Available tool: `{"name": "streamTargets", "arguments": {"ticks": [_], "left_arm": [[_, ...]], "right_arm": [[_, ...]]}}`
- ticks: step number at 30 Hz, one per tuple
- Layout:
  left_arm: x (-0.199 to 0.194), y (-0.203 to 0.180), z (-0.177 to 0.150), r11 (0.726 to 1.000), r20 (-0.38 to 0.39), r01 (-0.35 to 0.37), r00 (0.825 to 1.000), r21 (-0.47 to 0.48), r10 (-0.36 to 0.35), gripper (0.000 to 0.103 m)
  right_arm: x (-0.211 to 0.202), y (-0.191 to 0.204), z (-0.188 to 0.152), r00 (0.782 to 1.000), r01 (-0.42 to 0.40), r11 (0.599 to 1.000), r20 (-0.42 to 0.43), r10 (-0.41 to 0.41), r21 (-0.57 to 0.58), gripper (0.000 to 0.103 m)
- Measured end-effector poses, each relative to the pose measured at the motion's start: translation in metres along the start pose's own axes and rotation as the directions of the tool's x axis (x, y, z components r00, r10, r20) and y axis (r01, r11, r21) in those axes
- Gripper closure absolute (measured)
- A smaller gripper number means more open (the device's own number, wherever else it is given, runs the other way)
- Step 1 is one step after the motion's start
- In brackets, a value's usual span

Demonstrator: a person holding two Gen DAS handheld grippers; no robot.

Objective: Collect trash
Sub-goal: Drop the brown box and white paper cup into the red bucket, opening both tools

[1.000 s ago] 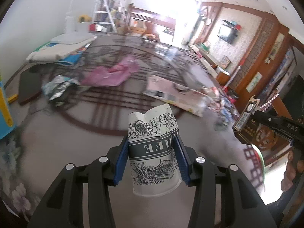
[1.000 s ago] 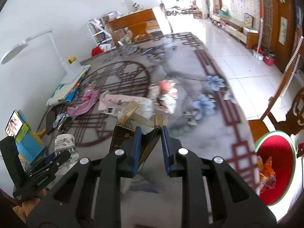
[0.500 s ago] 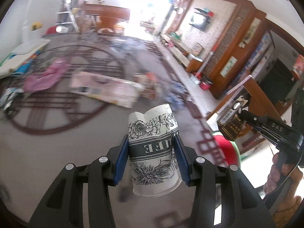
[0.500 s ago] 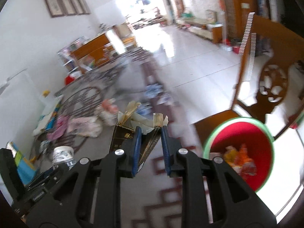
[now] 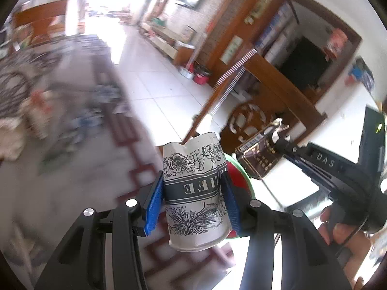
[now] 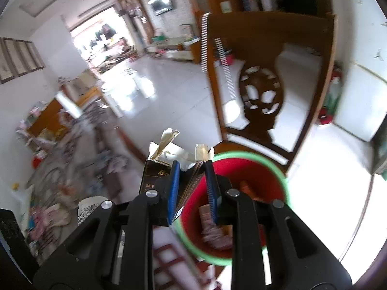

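My left gripper (image 5: 192, 201) is shut on a crushed white paper coffee cup (image 5: 193, 193) with black flower prints, held over the table's edge. My right gripper (image 6: 192, 188) is shut on a torn dark brown carton (image 6: 159, 169), held above the near rim of a red bin with a green rim (image 6: 278, 169). The bin holds some wrappers. In the left wrist view the carton (image 5: 260, 157) and the right gripper show at the right, with the bin's rim (image 5: 246, 178) behind the cup. The cup also shows in the right wrist view (image 6: 89, 205).
A carved wooden chair (image 6: 261, 91) stands just behind the bin. The patterned table (image 5: 72, 169) with blurred litter on it (image 6: 50, 212) lies to the left. White tiled floor (image 6: 169, 91) stretches toward a bright doorway.
Both grippers have swung right, away from the littered table, toward the red bin. The carton now hangs over the bin's near rim. Both grips are unchanged.
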State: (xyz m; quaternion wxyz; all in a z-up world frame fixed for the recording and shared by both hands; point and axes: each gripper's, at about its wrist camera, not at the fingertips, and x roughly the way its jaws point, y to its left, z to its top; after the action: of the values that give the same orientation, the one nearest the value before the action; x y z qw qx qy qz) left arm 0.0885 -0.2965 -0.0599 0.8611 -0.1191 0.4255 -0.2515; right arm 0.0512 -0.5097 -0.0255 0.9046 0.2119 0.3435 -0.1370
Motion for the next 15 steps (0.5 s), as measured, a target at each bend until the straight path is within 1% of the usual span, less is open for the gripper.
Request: {"name": "streamTargets", "arguments": {"ticks": [4, 5, 7, 8, 9, 10, 11, 13, 15], "left_arm": [[0.028, -0.02, 0.005, 0.999, -0.054, 0.039, 0.998, 0.036, -0.037, 0.059], [0.033, -0.023, 0.006, 0.998, -0.062, 0.043, 0.997, 0.042, -0.04, 0.057], [0.043, -0.028, 0.007, 0.998, -0.079, 0.046, 0.996, 0.05, -0.042, 0.058], [0.045, -0.027, 0.008, 0.997, -0.091, 0.053, 0.995, 0.051, -0.049, 0.052], [0.047, -0.028, 0.008, 0.997, -0.099, 0.061, 0.994, 0.05, -0.056, 0.046], [0.047, -0.03, 0.007, 0.996, -0.1, 0.069, 0.993, 0.053, -0.064, 0.039], [0.046, -0.032, 0.005, 0.996, -0.092, 0.07, 0.994, 0.061, -0.065, 0.037], [0.045, -0.035, 0.004, 0.994, -0.084, 0.057, 0.995, 0.095, -0.049, 0.037], [0.041, -0.037, 0.004, 0.992, -0.08, 0.053, 0.996, 0.116, -0.044, 0.037]], "right_arm": [[0.004, -0.013, 0.003, 0.998, 0.066, 0.997, -0.004, -0.065, 0.041, 0.081], [0.005, -0.016, 0.004, 0.997, 0.081, 0.996, -0.003, -0.081, 0.042, 0.081], [0.006, -0.017, 0.005, 0.994, 0.109, 0.993, -0.003, -0.109, 0.039, 0.08], [0.006, -0.017, 0.005, 0.992, 0.128, 0.991, 0.001, -0.129, 0.041, 0.079], [0.004, -0.018, 0.006, 0.989, 0.148, 0.988, 0.014, -0.149, 0.048, 0.076], [0.003, -0.02, 0.006, 0.987, 0.16, 0.986, 0.024, -0.162, 0.055, 0.066], [0.0, -0.021, 0.007, 0.984, 0.17, 0.983, 0.041, -0.173, 0.062, 0.057], [-0.005, -0.021, 0.007, 0.982, 0.174, 0.982, 0.067, -0.179, 0.068, 0.056], [-0.005, -0.019, 0.006, 0.983, 0.167, 0.984, 0.064, -0.171, 0.06, 0.055]]}}
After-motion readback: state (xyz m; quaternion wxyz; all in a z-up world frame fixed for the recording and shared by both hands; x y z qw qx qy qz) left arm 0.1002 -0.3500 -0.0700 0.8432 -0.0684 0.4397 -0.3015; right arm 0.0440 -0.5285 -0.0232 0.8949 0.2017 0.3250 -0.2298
